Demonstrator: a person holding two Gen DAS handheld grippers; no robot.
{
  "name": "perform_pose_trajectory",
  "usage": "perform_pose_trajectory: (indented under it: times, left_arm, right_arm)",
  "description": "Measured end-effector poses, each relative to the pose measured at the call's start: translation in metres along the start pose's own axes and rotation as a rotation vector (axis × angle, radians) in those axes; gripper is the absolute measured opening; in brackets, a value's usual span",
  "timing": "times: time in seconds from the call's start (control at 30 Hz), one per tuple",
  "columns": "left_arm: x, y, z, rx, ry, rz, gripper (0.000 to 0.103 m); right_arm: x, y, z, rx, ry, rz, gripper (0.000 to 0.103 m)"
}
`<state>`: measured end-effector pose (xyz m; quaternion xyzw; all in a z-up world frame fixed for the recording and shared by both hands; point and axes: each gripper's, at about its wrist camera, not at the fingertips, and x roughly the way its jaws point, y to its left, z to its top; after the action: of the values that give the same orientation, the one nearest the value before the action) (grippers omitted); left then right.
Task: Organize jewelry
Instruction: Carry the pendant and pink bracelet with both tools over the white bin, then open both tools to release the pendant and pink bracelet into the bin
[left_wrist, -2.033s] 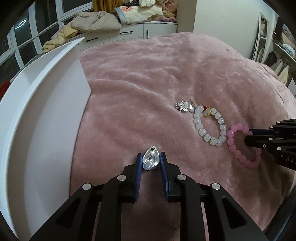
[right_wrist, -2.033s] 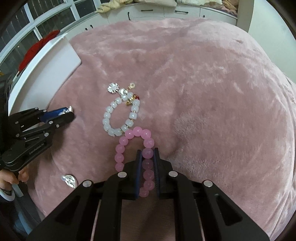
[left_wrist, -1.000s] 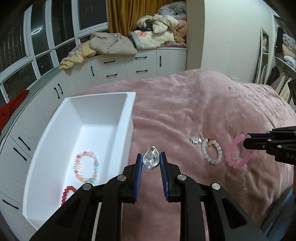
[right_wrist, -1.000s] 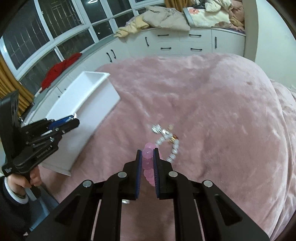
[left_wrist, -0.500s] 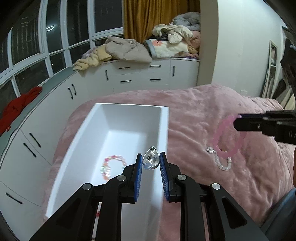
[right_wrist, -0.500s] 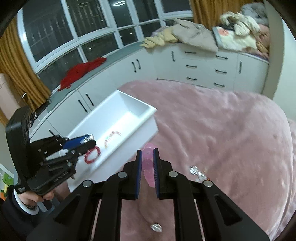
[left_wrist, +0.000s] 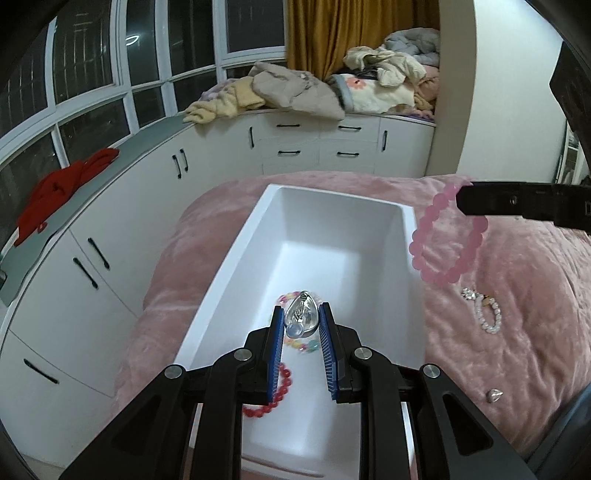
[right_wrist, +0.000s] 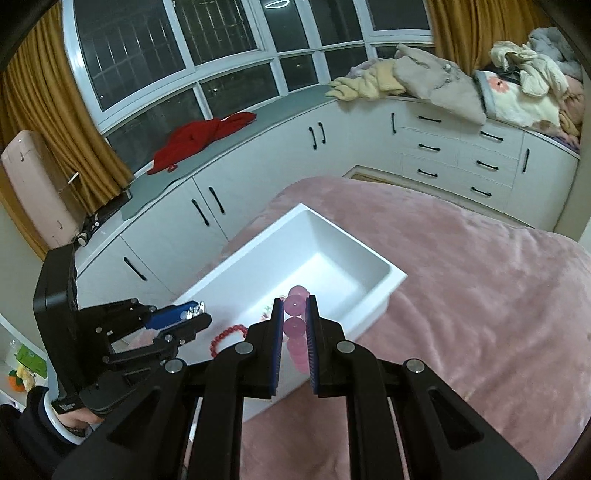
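Observation:
My left gripper (left_wrist: 302, 320) is shut on a silver teardrop pendant (left_wrist: 301, 318) and holds it above the near half of the white box (left_wrist: 236, 254). My right gripper (right_wrist: 294, 314) is shut on a pink bead bracelet (right_wrist: 295, 317); in the left wrist view the bracelet (left_wrist: 445, 242) hangs over the box's right rim. In the box lie a pastel bead bracelet (left_wrist: 306, 346) and a red bead bracelet (left_wrist: 275, 400). A white bead bracelet (left_wrist: 487, 314), a silver charm (left_wrist: 468, 294) and a small silver piece (left_wrist: 494, 395) lie on the pink blanket.
The box sits on the left part of a pink blanket (right_wrist: 480, 295) on a bed. White cabinets (left_wrist: 314, 147) with piled clothes run behind and to the left. The left gripper also shows in the right wrist view (right_wrist: 195, 317).
Both grippers have lifted off the blanket and swung left to the white box, each still holding its piece. The pink bracelet now hangs at the box's right rim.

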<state>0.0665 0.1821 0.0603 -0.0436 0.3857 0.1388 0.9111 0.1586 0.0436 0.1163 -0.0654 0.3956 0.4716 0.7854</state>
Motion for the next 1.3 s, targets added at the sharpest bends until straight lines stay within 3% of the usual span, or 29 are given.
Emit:
perform_pose_trajectory:
  times: [0.57, 0.87, 1.2, 1.3]
  left_arm:
    - [0.048, 0.021, -0.024, -0.006, 0.129, 0.023, 0.024]
    - [0.078, 0.007, -0.033, 0.044, 0.189, -0.01, 0.024]
    - [0.091, 0.0, -0.033, 0.096, 0.23, -0.004, 0.025]
    - [0.091, -0.002, -0.032, 0.103, 0.228, 0.005, 0.03]
  right_arm:
    - [0.084, 0.01, 0.017, 0.021, 0.101, 0.061, 0.013]
    - [0.143, -0.002, 0.01, 0.069, 0.188, 0.044, 0.013]
    - [0.167, -0.001, 0.01, 0.021, 0.225, -0.016, 0.015]
    - [0.169, 0.003, 0.01, 0.011, 0.23, -0.013, 0.015]
